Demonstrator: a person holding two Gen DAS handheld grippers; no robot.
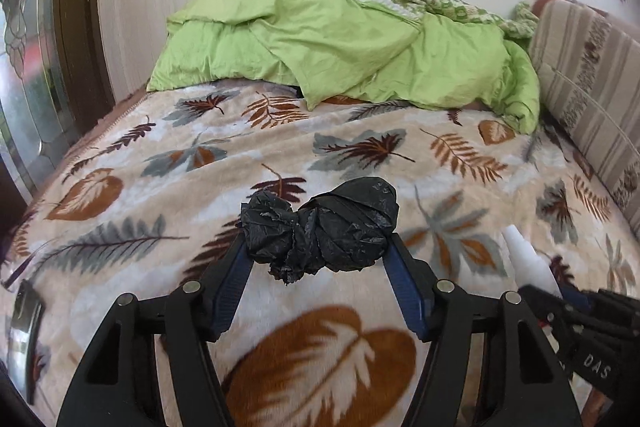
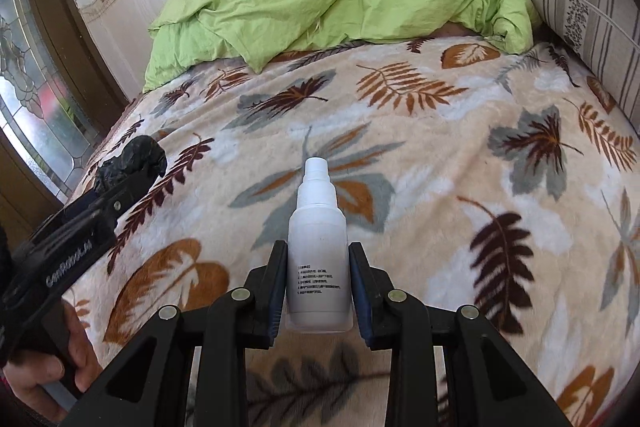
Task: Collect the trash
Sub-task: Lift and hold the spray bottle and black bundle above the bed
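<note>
My left gripper [image 1: 318,243] is shut on a crumpled black plastic bag [image 1: 320,227] and holds it above the bed. The bag also shows at the left of the right wrist view [image 2: 132,157], in the left gripper [image 2: 120,183]. My right gripper [image 2: 318,255] is shut on a white plastic bottle [image 2: 318,247], its cap pointing away from me, above the bed. The bottle's tip shows at the right of the left wrist view [image 1: 528,259].
A leaf-patterned blanket [image 1: 280,147] covers the bed. A rumpled green duvet [image 1: 320,39] lies at the far end by the tiled wall. A striped cushion [image 1: 592,75] lines the right side. A glass door [image 1: 28,67] stands at the left.
</note>
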